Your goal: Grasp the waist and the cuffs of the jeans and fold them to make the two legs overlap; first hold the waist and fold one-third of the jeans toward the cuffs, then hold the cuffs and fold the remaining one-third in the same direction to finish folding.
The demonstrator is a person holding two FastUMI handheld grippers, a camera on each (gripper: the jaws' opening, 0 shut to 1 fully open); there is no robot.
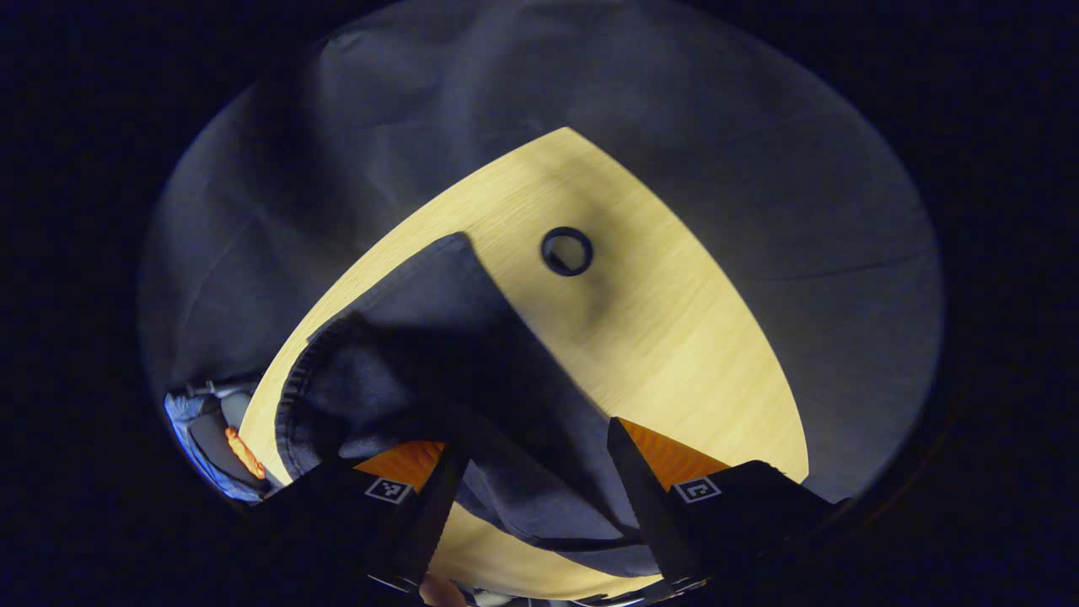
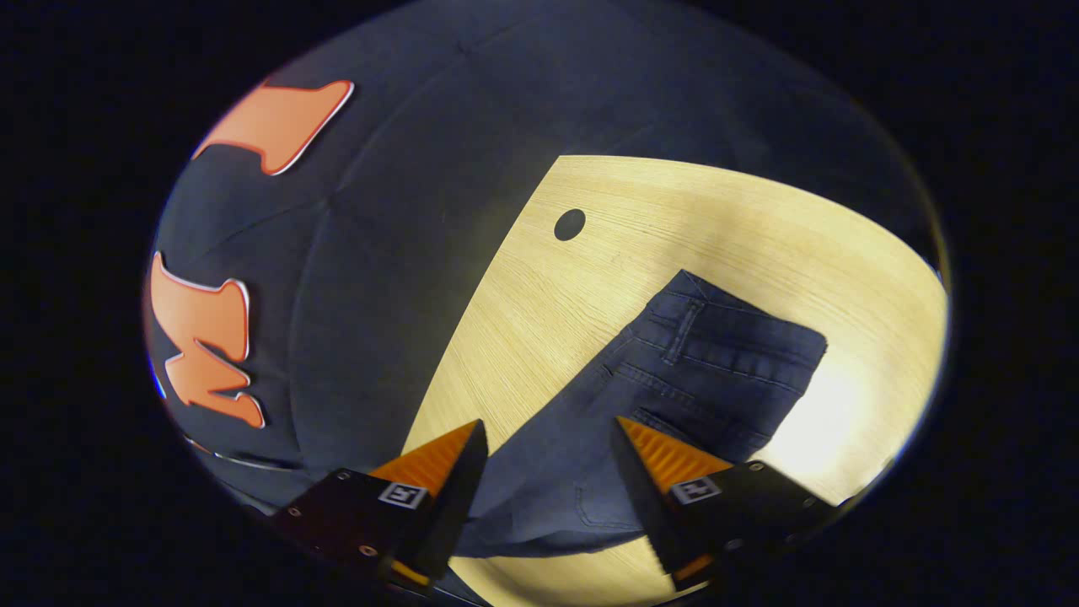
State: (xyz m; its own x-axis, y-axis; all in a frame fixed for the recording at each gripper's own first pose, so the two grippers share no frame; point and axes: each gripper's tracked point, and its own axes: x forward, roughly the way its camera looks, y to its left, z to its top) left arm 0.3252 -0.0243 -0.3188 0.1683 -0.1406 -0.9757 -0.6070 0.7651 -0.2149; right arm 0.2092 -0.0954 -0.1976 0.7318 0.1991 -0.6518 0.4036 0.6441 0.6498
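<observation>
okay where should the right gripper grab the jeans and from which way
Grip the waistband, at the far end of the jeans in the right gripper view. It lies flat on the wooden table, a thick stitched edge with a belt loop. Probably reach the open right gripper forward over the leg and pinch that band from above, one finger under its edge.

You are working in a recording booth, not a lived-in room: dark cloth walls (image 2: 405, 253) hang close behind the far edges of a pale wooden table (image 2: 725, 228), which has a round cable hole (image 2: 570, 224) near its far corner.
</observation>
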